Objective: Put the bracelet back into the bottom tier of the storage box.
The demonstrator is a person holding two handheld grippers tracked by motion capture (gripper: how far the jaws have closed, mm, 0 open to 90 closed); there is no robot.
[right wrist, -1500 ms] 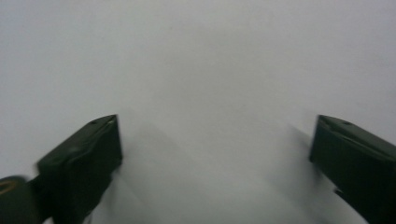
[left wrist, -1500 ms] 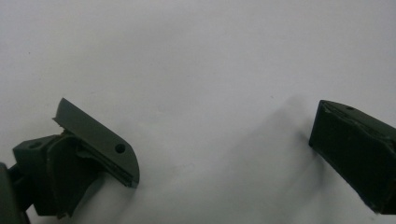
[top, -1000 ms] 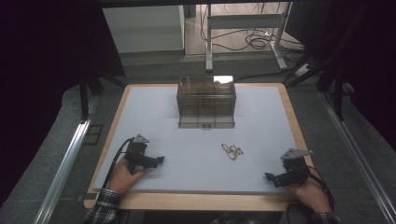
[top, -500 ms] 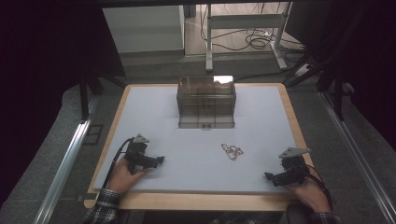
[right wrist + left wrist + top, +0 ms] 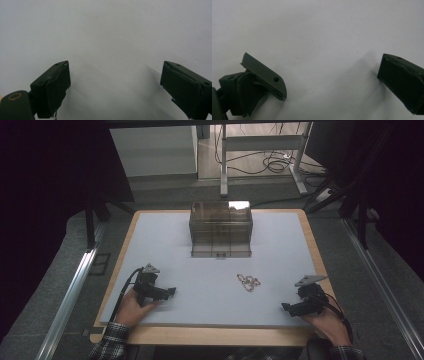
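A clear drawer box (image 5: 221, 229) stands at the upper middle of the table (image 5: 280, 235), its contents too dim to tell, and a small chain (image 5: 248, 282) lies on the mat below and right of it. The left gripper (image 5: 171, 291) rests at lower left and the right gripper (image 5: 285, 307) at lower right, each pointing inward with its hand at the near edge. The gripper views show both sets of fingers (image 5: 263, 75) (image 5: 53, 87) spread wide over bare mat, holding nothing.

I can read no text, label, brand, number or sign here. The worktop (image 5: 165, 245) is plain pale grey, the box (image 5: 220, 227) bears no lettering I can make out, and both tool views show bare black jaws.
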